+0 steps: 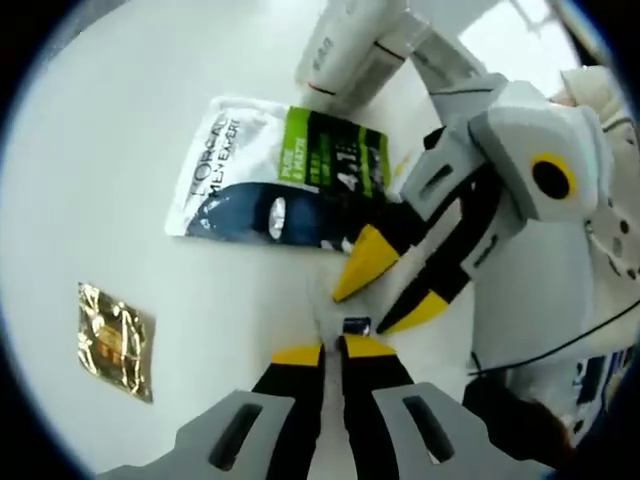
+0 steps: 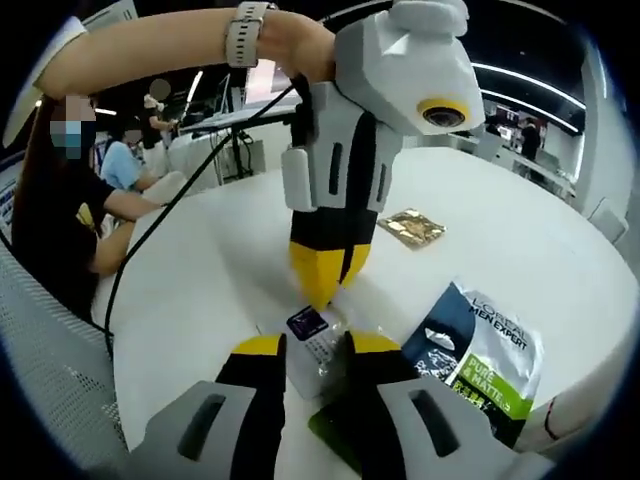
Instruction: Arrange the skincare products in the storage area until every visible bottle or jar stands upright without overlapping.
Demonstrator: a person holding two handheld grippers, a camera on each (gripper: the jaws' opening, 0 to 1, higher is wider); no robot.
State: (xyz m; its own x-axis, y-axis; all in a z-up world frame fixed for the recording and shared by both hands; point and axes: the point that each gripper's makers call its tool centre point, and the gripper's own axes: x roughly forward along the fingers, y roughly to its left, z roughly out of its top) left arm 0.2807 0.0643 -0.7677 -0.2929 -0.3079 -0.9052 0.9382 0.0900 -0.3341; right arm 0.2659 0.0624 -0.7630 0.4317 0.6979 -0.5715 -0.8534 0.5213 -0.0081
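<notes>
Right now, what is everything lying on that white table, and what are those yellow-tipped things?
Table: one, white, round, under everything.
Sachet: one, grey, dark blue and green, lying flat on the table beside the grippers.
Foil packet: one, gold, flat, set apart from the rest.
Tube: one, white, lying on its side beyond the sachet.
Small jar: one, clear with a dark purple top, between the right gripper's jaws.
People: seated in the background, beyond the table.
Hand: one, with a wristwatch, holding the left gripper.
Left gripper: white and black, yellow-tipped jaws closed, pointing down at the jar.
Right gripper: same colours, jaws around the jar.
</notes>
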